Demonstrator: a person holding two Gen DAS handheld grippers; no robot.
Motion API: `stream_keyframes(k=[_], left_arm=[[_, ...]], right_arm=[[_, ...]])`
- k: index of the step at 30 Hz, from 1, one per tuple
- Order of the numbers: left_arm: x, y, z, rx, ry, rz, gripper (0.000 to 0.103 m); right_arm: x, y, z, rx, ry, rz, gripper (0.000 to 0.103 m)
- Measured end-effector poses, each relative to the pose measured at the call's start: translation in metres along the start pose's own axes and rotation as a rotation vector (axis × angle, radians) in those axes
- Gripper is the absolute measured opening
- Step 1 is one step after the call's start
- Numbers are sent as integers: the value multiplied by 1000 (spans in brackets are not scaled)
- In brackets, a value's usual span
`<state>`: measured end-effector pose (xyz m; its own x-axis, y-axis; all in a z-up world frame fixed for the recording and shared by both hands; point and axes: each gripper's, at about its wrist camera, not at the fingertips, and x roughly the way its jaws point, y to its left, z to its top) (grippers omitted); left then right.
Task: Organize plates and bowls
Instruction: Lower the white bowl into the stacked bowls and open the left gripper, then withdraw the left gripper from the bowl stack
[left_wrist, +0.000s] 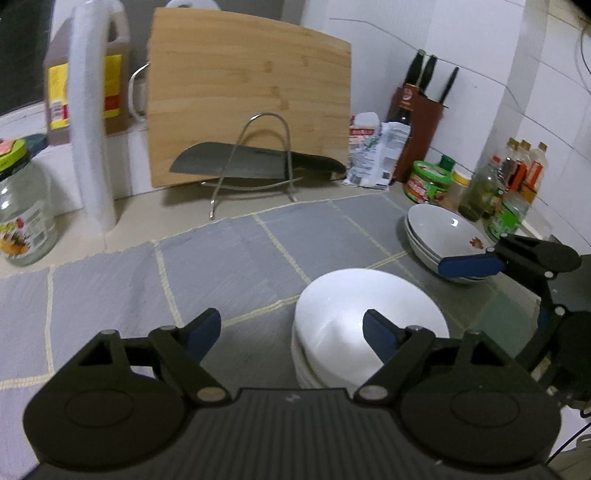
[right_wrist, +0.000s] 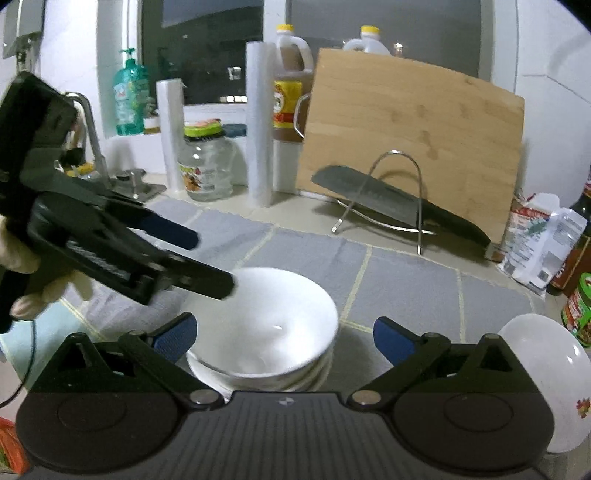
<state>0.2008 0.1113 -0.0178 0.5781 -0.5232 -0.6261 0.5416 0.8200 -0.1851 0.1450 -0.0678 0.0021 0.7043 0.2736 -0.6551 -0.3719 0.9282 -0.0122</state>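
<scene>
The stack of round white bowls (left_wrist: 365, 325) sits on the grey tiled tabletop (left_wrist: 229, 251). The left tool (left_wrist: 291, 328) and the right tool (right_wrist: 282, 336) are both open and hold nothing.

Your pictures are lit by a cool indoor light from above. The window (right_wrist: 207, 51) is dark, so no daylight comes in. The white bowls (right_wrist: 269, 325) glow so bright that you lose their rims, and they look smeared with blur. In your left view the stacked bowls (left_wrist: 369, 317) are washed out too. A small shiny spot sits on the flowered plates (left_wrist: 443, 236). The wall tiles (left_wrist: 480, 74) are bright but a bit grey. Soft shadows lie under the cutting board (left_wrist: 251, 92). Straight lines bend near the edges, and the corners go black. Far things look a little fuzzy.
</scene>
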Motion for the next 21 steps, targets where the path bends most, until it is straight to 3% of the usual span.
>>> stream_keyframes(k=[9,16,19,21], left_arm=[[-12,6,-19,-50,7,16,84],[-35,2,-38,-33,10,21,86],[-43,-8,-47,-6,8,23,100],[-39,-15,-52,3,37,9,100]], right_arm=[[-2,-4,-7,7,11,4,103],[-18,-12,-13,-22,-8,82,103],[-18,-15,-19,-53,8,114,103],[-14,-16,-23,-75,33,126,103]])
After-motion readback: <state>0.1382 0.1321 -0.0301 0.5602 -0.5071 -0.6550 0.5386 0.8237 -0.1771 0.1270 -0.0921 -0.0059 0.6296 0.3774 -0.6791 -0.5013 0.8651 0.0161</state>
